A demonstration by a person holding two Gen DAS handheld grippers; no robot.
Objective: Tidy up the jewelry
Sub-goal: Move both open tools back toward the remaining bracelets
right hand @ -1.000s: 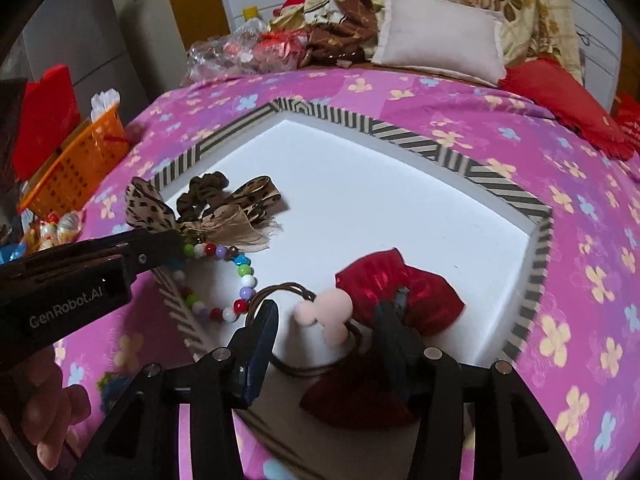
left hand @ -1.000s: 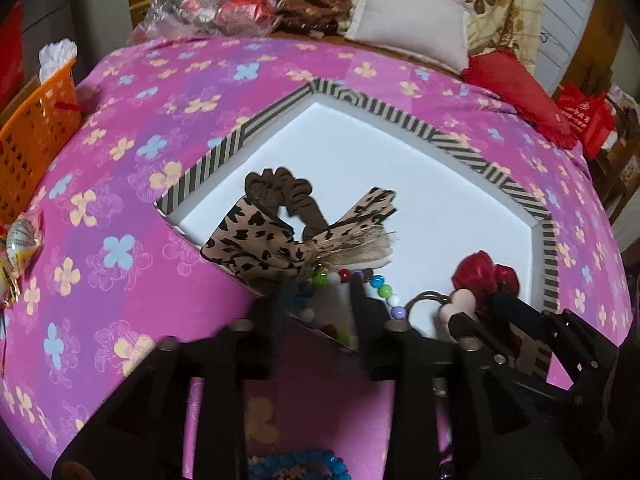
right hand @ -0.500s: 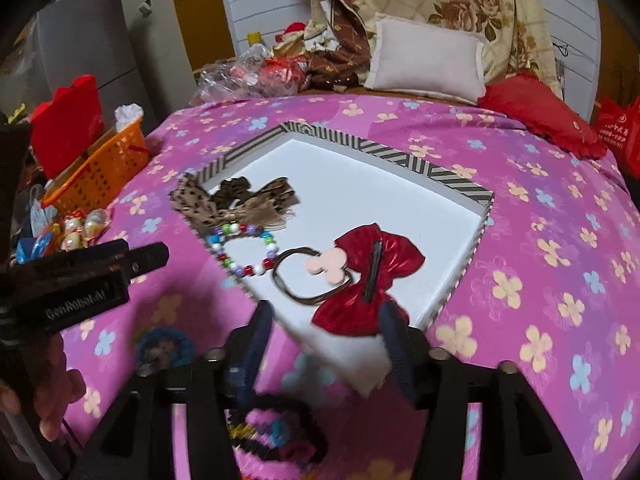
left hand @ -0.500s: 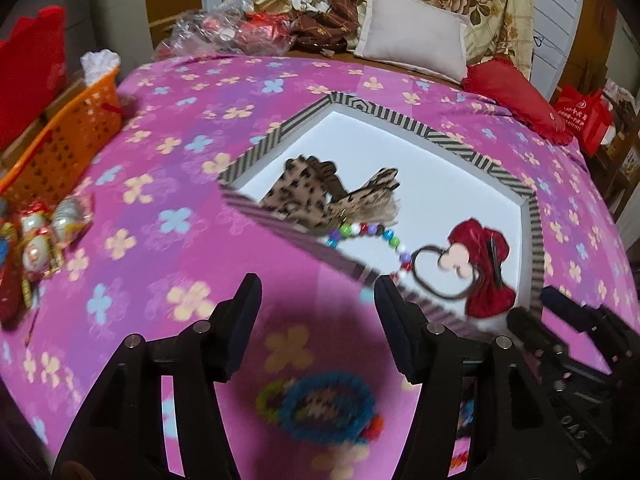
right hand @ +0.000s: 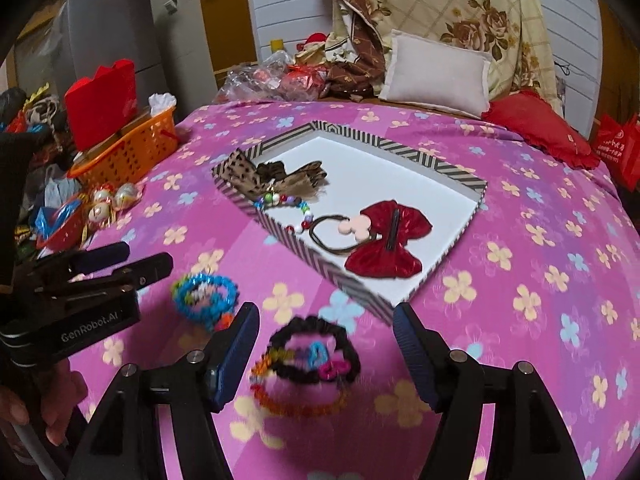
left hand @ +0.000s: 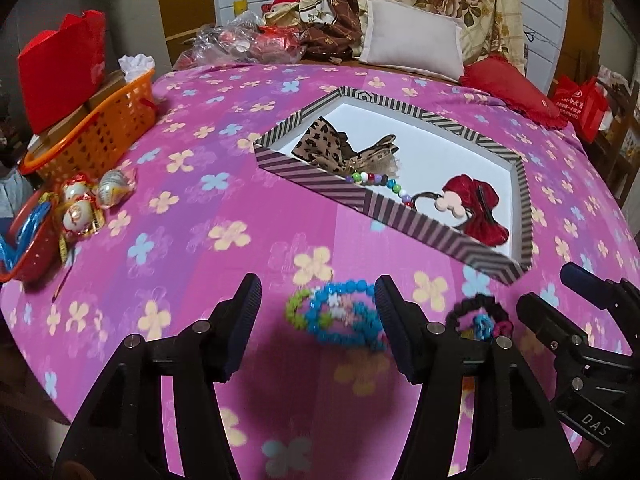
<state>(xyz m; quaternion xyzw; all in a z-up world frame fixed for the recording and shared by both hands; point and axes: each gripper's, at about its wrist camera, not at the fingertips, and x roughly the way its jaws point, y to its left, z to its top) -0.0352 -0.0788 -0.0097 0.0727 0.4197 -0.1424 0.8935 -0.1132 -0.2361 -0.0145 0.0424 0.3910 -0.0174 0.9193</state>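
A striped tray lies on the pink flowered cloth and holds a leopard bow, a multicolour bead bracelet, a pink-flower hair tie and a red bow. My left gripper is open above a blue-green bead bracelet. My right gripper is open above a black scrunchie with an orange bead bracelet. Both lie on the cloth in front of the tray.
An orange basket stands at the left with wrapped sweets and a red bowl. Pillows and a red cushion lie at the back.
Both grippers have pulled back out of the tray toward me and risen. The blue-green bracelet and the black scrunchie on the cloth have come into view between their fingers.
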